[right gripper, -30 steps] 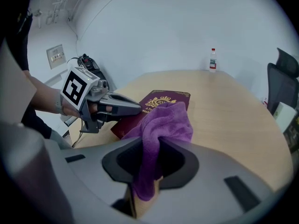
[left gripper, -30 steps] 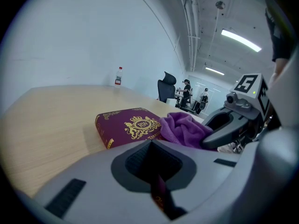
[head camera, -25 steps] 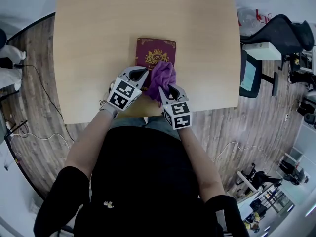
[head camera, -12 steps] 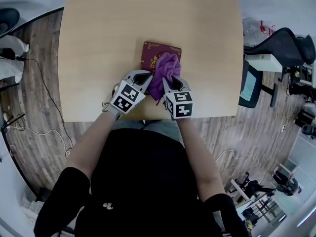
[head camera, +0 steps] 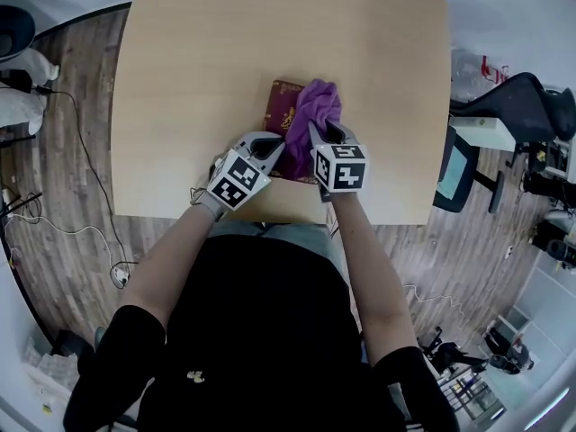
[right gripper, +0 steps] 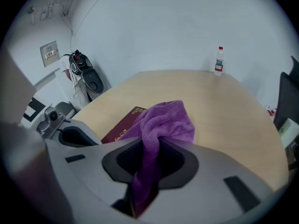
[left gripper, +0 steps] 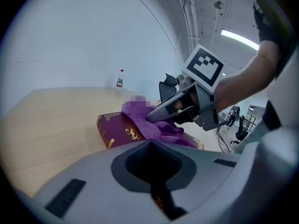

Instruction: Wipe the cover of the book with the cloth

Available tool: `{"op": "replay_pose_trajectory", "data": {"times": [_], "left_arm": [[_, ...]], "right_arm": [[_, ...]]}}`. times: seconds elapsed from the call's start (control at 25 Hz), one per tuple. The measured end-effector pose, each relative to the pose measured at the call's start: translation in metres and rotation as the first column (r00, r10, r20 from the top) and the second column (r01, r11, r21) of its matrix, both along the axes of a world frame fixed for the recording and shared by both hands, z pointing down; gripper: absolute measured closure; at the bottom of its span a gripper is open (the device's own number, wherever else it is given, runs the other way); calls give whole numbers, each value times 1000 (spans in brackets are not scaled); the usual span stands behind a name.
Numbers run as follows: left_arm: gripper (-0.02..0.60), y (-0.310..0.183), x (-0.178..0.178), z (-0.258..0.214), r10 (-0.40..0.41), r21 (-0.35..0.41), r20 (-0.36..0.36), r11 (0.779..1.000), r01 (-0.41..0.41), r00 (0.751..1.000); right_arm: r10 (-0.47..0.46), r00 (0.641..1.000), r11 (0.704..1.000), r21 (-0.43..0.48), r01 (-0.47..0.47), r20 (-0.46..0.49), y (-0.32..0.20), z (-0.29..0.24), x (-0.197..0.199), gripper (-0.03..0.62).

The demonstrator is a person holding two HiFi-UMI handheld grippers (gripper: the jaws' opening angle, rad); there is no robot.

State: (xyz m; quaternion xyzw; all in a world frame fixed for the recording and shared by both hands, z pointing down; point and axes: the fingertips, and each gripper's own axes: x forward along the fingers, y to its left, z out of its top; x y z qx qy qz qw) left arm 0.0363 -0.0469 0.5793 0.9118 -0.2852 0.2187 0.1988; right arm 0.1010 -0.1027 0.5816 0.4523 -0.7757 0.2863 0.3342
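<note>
A maroon book [head camera: 280, 114] with gold print lies on the pale wooden table [head camera: 198, 70]. A purple cloth [head camera: 315, 108] is bunched on the cover's right and far part. My right gripper [head camera: 324, 136] is shut on the cloth and presses it onto the book. My left gripper [head camera: 266, 148] sits at the book's near left corner, jaws closed, with a strip of maroon cover between them. The left gripper view shows the book [left gripper: 116, 127], the cloth [left gripper: 156, 126] and the right gripper [left gripper: 159, 114] on it. In the right gripper view the cloth [right gripper: 168, 122] hangs from the jaws over the book [right gripper: 122, 128].
A small bottle [right gripper: 219, 59] stands at the table's far edge. Office chairs [head camera: 513, 106] and equipment stand on the floor to the right. Cables [head camera: 54, 223] lie on the floor at the left. The person's body is close to the near edge.
The right gripper has pushed the cloth across the cover toward the book's far right. The left gripper has stayed at the near left corner.
</note>
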Motion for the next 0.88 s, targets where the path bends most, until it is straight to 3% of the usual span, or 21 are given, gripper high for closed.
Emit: {"op": "replay_pose_trajectory", "data": {"times": [0.48, 0.88], "left_arm": [[563, 3, -1, -1, -17, -12, -7, 1000, 17, 1000], [561, 33, -21, -5, -33, -147, -55, 989, 25, 998]], "right_arm": [[-35, 999, 999, 13, 35, -15, -51, -4, -5, 500], [-49, 999, 999, -12, 49, -7, -60, -7, -9, 500]]}}
